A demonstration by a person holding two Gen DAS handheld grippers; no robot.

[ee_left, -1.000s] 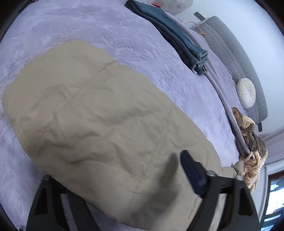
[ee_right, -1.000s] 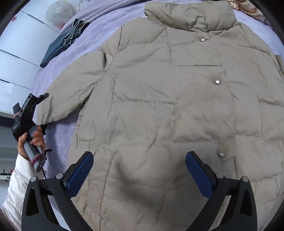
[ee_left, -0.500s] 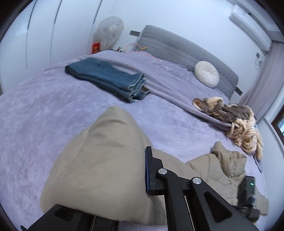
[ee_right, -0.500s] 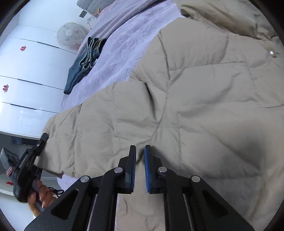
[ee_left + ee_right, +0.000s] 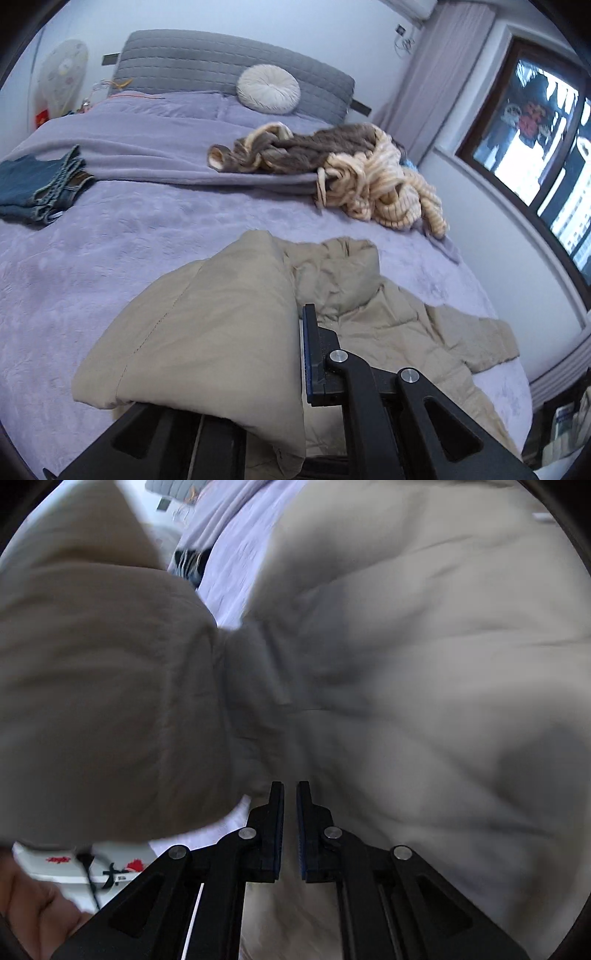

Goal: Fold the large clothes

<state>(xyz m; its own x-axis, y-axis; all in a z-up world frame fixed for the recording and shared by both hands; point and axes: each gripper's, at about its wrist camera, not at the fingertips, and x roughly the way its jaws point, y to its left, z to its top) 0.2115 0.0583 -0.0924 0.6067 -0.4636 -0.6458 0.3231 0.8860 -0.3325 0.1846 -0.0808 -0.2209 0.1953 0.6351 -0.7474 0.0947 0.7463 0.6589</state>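
A beige puffer jacket [image 5: 391,332] lies spread on the purple bed [image 5: 140,236]. My left gripper [image 5: 300,354] is shut on the jacket's sleeve [image 5: 207,332], which is lifted and drapes over the left finger, hiding it. In the right wrist view the same raised sleeve [image 5: 96,686] bulges at the left, above the jacket body [image 5: 424,672]. My right gripper [image 5: 290,797] points down at the jacket near the armpit fold. Its jaws are closing to a narrow slit, and I see no cloth between the pads.
Folded jeans [image 5: 40,184] lie at the bed's left. A brown and cream knit pile [image 5: 332,166] sits towards the grey headboard [image 5: 207,62], with a round cushion [image 5: 267,86]. A window [image 5: 535,129] is on the right. A person's hand [image 5: 33,904] shows low left.
The left gripper shut on the sleeve, rolled upright and carried it up and across towards the jacket body. The right gripper's jaws closed and dropped close to the jacket.
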